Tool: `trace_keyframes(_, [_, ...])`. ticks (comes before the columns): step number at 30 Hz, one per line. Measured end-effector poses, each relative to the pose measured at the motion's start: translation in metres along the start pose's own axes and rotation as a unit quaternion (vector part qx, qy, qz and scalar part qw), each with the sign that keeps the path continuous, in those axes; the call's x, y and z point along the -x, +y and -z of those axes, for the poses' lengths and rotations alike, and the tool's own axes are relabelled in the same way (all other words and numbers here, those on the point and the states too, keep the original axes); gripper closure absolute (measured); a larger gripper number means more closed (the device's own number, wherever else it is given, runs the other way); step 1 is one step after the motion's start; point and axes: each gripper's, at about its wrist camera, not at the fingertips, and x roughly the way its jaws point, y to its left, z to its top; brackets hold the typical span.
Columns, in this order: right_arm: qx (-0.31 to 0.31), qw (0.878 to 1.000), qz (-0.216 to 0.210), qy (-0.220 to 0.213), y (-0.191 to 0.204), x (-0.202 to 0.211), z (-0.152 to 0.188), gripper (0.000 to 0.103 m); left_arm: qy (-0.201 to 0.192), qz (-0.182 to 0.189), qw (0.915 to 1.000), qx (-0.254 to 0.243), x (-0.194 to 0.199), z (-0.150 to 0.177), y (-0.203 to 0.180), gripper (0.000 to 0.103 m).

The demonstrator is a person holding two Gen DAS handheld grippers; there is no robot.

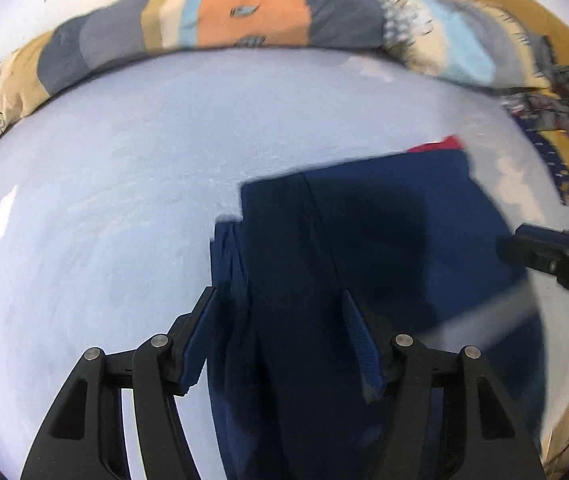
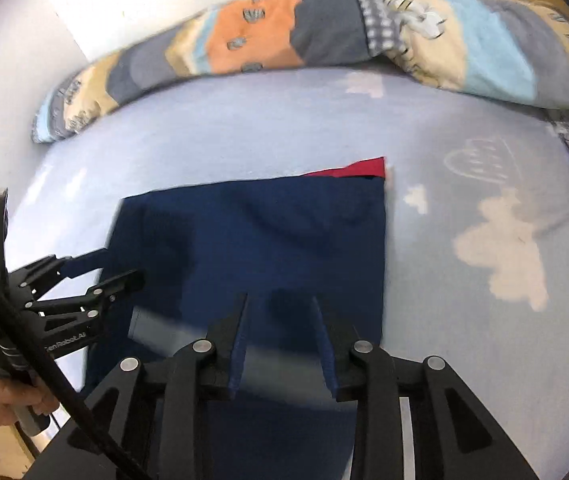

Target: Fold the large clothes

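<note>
A navy blue garment (image 1: pixel 384 240) lies folded flat on the light blue bed sheet (image 1: pixel 104 200), with a red part (image 1: pixel 440 145) peeking out at its far edge. It also shows in the right wrist view (image 2: pixel 264 240), with the red part (image 2: pixel 356 168) at its far right corner. My left gripper (image 1: pixel 280 312) is open above the garment's near left part, empty. My right gripper (image 2: pixel 280 312) is open above the garment's near edge, empty. The left gripper (image 2: pixel 100 268) shows in the right wrist view at the garment's left edge. The right gripper's fingers (image 1: pixel 540 248) show at the left wrist view's right side.
A rolled patterned quilt (image 1: pixel 224 24) lies along the far edge of the bed against the wall; it also shows in the right wrist view (image 2: pixel 284 32). A heap of other clothes (image 1: pixel 556 120) lies at the far right. The sheet (image 2: pixel 500 240) has white cloud prints.
</note>
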Motion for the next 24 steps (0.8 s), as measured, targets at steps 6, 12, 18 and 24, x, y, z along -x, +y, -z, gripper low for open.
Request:
trace_keyframes(6, [0.017, 0.999, 0.005, 0.031, 0.01, -0.034, -0.012, 0.066, -0.011, 0.008, 0.9999, 0.008, -0.004, -0.006, -0.001, 0.028])
trace_keyframes(12, [0.007, 1.0, -0.021, -0.009, 0.023, 0.02, 0.018, 0.066, -0.028, 0.026, 0.9992, 0.014, 0.036, 0.027, -0.002, 0.028])
trace_keyframes(18, [-0.008, 1.0, -0.015, 0.006, 0.029, 0.033, 0.054, 0.065, -0.005, 0.01, 0.9999, -0.006, 0.047, 0.081, 0.004, 0.028])
trace_keyframes(24, [-0.027, 0.998, -0.009, 0.056, 0.026, -0.002, 0.065, 0.065, 0.031, 0.036, 0.9974, 0.055, 0.025, 0.108, 0.021, 0.029])
